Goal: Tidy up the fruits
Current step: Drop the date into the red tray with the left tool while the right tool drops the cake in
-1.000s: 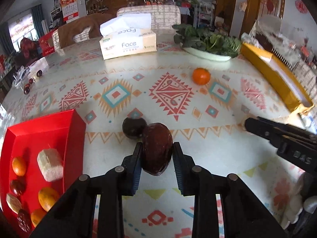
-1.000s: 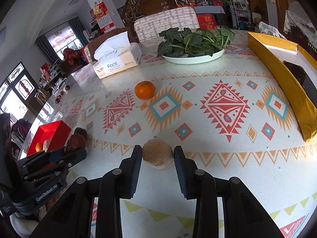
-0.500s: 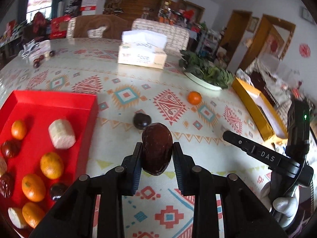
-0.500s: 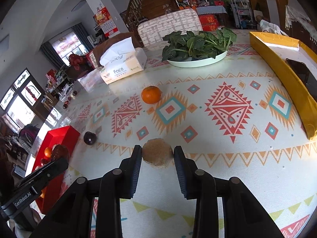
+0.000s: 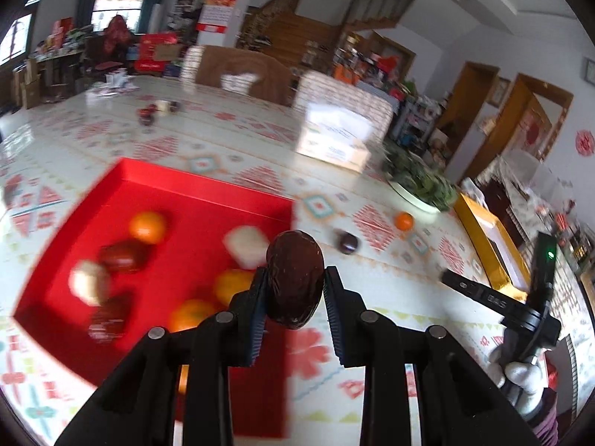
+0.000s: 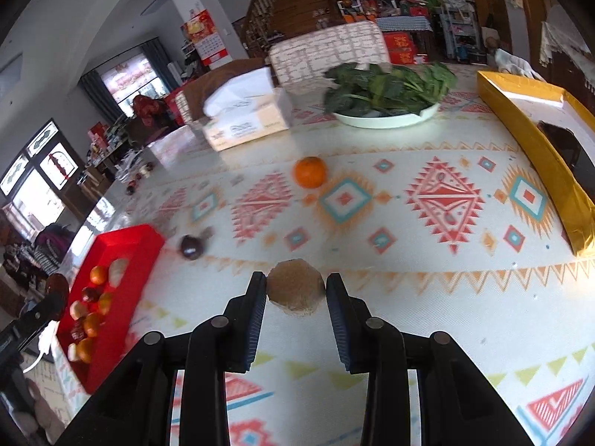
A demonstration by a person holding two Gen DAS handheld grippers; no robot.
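Pinched between the left gripper [image 5: 295,290] pads is 1 dark-brown, wrinkled oval fruit [image 5: 295,278] — a tan, rough-skinned fruit [image 6: 295,291] is gripped by the right gripper [image 6: 296,293].

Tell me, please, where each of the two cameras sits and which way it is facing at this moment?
Left wrist: rides the left claw, looking forward and down over the red tray; its fingers clamp a dark brown fruit, and the person's other hand shows at right.
Right wrist: rides the right claw, facing across the patterned table toward the plate of greens; its fingers flank a tan fruit.
Shared: the tray, orange, small dark fruit, tissue box and yellow box.
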